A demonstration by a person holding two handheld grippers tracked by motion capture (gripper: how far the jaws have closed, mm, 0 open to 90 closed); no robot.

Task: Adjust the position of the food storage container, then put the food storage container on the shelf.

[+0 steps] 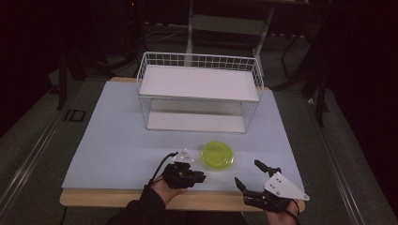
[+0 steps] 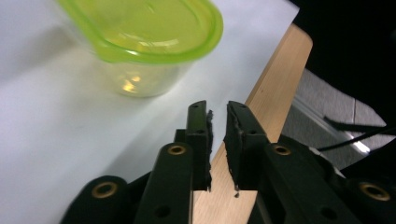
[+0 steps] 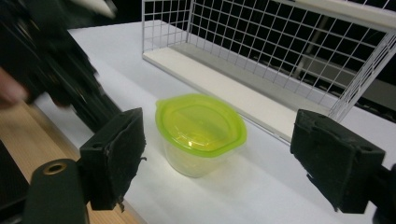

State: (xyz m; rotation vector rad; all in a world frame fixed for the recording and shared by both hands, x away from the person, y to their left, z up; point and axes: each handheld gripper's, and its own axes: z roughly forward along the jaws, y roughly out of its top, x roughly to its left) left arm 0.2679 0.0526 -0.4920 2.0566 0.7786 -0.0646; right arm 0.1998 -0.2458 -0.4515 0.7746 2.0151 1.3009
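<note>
Pale table top [image 1: 117,140], wire shelf [image 1: 199,93] at the far side, lidded green tub [image 1: 218,154] near the front edge. Left gripper [image 2: 218,116] barely parted, empty; right gripper [image 3: 219,154] wide, empty. Best to straddle squarely, then close gently

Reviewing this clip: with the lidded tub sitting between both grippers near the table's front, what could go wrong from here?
The container looks light, so one pad of the wide-open right gripper might shove it sideways before the other touches. The left gripper, jaws nearly shut and empty, sits close beside it and could be bumped. The green lid may pop if squeezed.
</note>
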